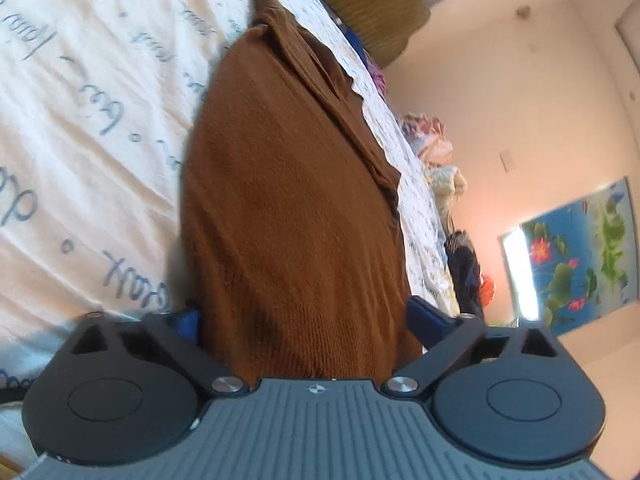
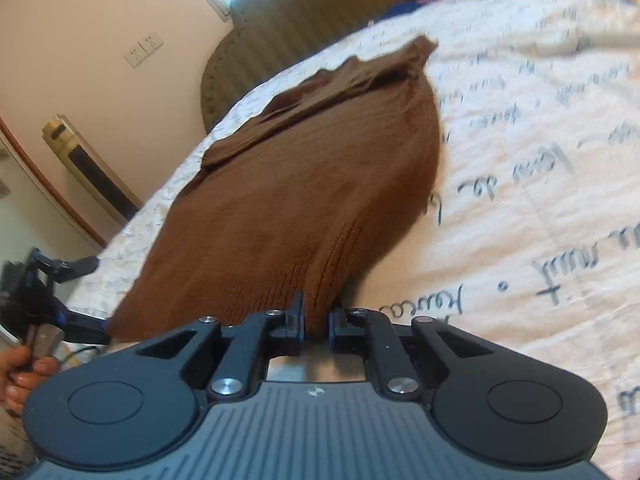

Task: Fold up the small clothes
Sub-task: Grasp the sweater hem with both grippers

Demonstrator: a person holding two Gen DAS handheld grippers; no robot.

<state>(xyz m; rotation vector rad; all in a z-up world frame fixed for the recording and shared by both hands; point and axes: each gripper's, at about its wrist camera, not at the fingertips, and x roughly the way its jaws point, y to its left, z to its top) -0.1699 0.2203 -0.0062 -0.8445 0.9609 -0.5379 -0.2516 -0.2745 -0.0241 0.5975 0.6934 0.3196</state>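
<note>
A brown knit garment lies stretched flat on the bed, its folded part at the far end. In the left wrist view its near hem runs between the wide-apart blue pads of my left gripper; they flank the cloth without visibly pinching it. In the right wrist view my right gripper is shut on a pinch of the near hem of the same garment. The left gripper shows there at the left edge, held by a hand, its fingers apart at the garment's other corner.
The garment rests on a white bedspread with blue handwriting. An olive striped headboard stands at the far end. A pile of other clothes lies along the bed's far edge. A tower air conditioner stands by the wall.
</note>
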